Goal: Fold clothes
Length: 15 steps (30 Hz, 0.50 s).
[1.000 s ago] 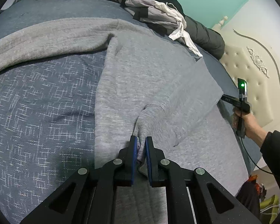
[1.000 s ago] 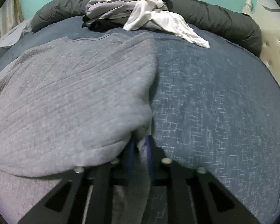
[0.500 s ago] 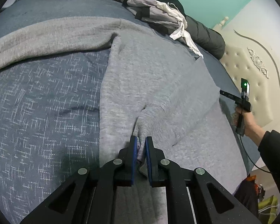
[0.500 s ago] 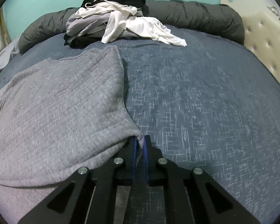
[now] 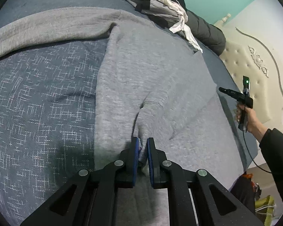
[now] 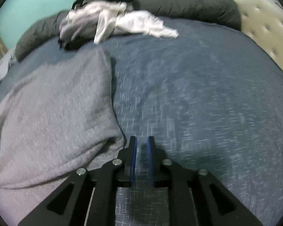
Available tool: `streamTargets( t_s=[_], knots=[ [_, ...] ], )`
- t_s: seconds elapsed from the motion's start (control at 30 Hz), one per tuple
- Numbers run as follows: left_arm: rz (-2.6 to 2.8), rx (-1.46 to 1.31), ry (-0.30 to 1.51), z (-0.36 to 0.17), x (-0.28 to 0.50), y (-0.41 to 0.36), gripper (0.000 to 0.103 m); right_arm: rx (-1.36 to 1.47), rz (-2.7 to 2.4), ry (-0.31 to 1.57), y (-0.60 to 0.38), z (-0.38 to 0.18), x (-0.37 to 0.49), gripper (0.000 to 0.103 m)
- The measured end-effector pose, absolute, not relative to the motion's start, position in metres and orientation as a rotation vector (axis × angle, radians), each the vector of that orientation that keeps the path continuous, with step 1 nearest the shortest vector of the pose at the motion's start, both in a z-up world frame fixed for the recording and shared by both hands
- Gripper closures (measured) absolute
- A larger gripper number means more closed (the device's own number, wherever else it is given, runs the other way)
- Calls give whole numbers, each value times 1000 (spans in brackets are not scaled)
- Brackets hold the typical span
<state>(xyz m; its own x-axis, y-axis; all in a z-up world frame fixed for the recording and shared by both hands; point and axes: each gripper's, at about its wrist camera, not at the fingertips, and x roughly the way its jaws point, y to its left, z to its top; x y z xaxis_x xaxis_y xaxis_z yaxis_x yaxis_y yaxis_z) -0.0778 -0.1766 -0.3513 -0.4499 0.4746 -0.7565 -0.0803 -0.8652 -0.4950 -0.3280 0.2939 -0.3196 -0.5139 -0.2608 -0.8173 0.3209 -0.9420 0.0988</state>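
Pinching a sleeve cuff of the grey sweater (image 5: 151, 75), the left tongs (image 5: 141, 146) contrast with the right tongs (image 6: 141, 146) (just opening, nothing between).

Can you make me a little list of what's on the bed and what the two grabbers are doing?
bed cover: blue bedspread
being folded: grey sweater, spread flat
left gripper: shut on a bunched sweater cuff
right gripper: jaws have just been opening, nothing between them, beside the sweater's folded edge
far end: clothes pile, dark duvet roll
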Motion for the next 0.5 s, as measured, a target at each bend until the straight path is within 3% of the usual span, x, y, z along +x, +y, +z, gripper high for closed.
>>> streamTargets(
  t_s=[0.27, 0.5],
  knots=[
    [2544, -1375, -476, -328, -79, -188, 85, 1316, -2359, 155, 246, -322, -326, 90],
    [2489, -1331, -445, -337, -95, -166, 84, 1428, -2369, 252, 232, -345, -325, 90]
  ],
)
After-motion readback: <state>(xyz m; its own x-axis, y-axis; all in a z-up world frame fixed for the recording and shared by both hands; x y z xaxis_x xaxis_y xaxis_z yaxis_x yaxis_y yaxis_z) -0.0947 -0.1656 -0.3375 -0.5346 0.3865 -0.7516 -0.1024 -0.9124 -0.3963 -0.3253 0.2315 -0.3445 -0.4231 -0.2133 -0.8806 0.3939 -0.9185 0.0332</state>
